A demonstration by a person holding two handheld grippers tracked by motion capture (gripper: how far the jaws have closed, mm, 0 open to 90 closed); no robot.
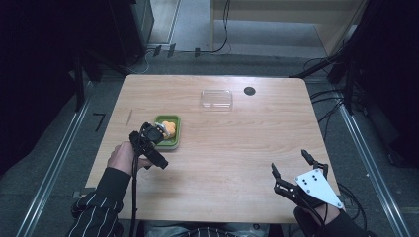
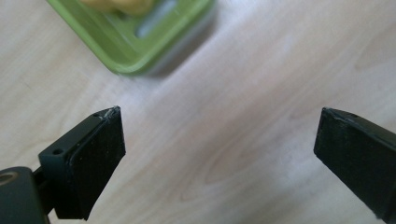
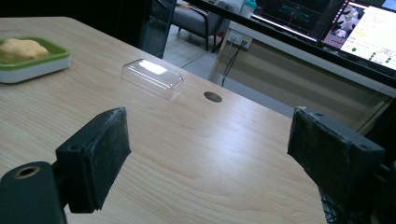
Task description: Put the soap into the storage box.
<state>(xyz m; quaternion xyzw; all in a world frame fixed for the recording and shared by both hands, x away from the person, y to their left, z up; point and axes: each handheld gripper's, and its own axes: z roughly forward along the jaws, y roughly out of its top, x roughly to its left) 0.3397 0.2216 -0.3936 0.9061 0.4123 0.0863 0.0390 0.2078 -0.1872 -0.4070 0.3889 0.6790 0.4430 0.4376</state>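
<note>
A green tray [image 1: 176, 132] sits left of the table's middle with a yellow lump of food [image 1: 170, 128] in it. My left gripper [image 1: 149, 142] hovers at the tray's near left corner, held by a hand in a striped sleeve. In the left gripper view its jaws stand wide apart over bare wood, the left gripper [image 2: 219, 113] open, with the green tray [image 2: 126, 56] and yellow food [image 2: 122, 4] just beyond. My right gripper [image 1: 289, 162] rests open near the front right corner. The right gripper [image 3: 208, 114] has nothing between its pads; the tray [image 3: 28, 63] and food [image 3: 18, 49] lie far off.
A clear plastic lid [image 1: 216, 98] lies at the back of the wooden table [image 1: 232, 148], beside a round cable hole [image 1: 249, 91]. In the right gripper view the lid [image 3: 152, 77] and hole [image 3: 213, 96] lie ahead, with monitors [image 3: 364, 32] beyond the table's edge.
</note>
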